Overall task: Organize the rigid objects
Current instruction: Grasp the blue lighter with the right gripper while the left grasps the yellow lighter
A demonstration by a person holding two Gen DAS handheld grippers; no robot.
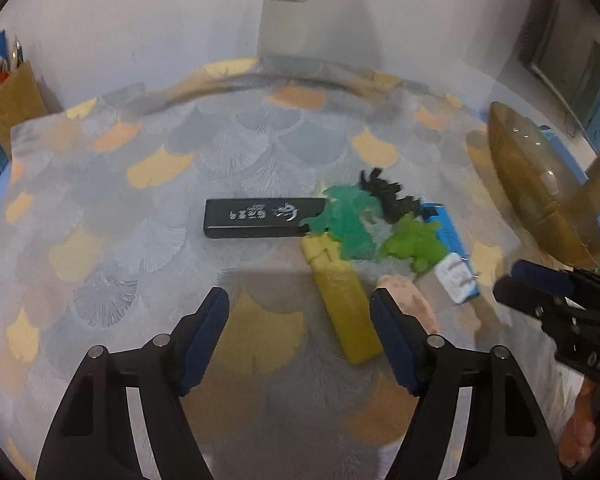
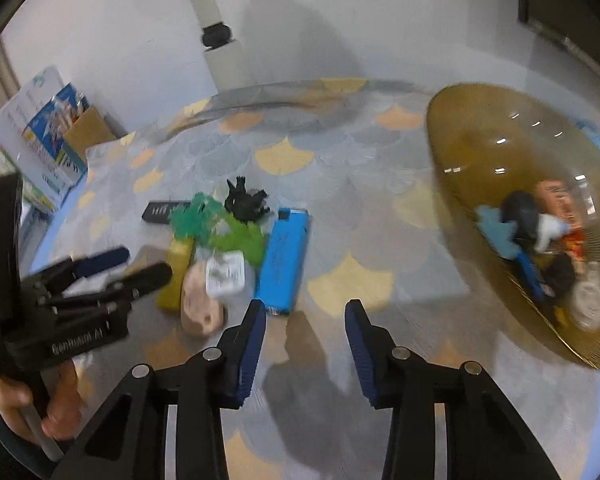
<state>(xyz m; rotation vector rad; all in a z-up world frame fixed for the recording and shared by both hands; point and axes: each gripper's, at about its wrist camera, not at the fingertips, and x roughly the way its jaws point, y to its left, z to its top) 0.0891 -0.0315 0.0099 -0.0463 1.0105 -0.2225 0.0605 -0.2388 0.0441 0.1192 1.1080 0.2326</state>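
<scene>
A pile of small objects lies on the patterned tablecloth: a black box (image 1: pixel 256 218), a yellow block (image 1: pixel 344 300), a teal toy (image 1: pixel 348 220), a lime toy (image 1: pixel 414 244), a black toy (image 1: pixel 388 194), a blue box (image 2: pixel 282 258), a white packet (image 2: pixel 225 274) and a pink stone-like piece (image 2: pixel 200 300). My left gripper (image 1: pixel 300 308) is open and empty, just short of the yellow block. My right gripper (image 2: pixel 306 320) is open and empty, near the blue box's near end. An amber glass bowl (image 2: pixel 480 152) at the right holds several toys.
A cardboard holder with pens (image 1: pixel 14 100) and books (image 2: pixel 48 136) stand at the table's far left. A white post (image 1: pixel 284 20) rises at the back wall. The tablecloth (image 1: pixel 180 140) has bare room left of the pile.
</scene>
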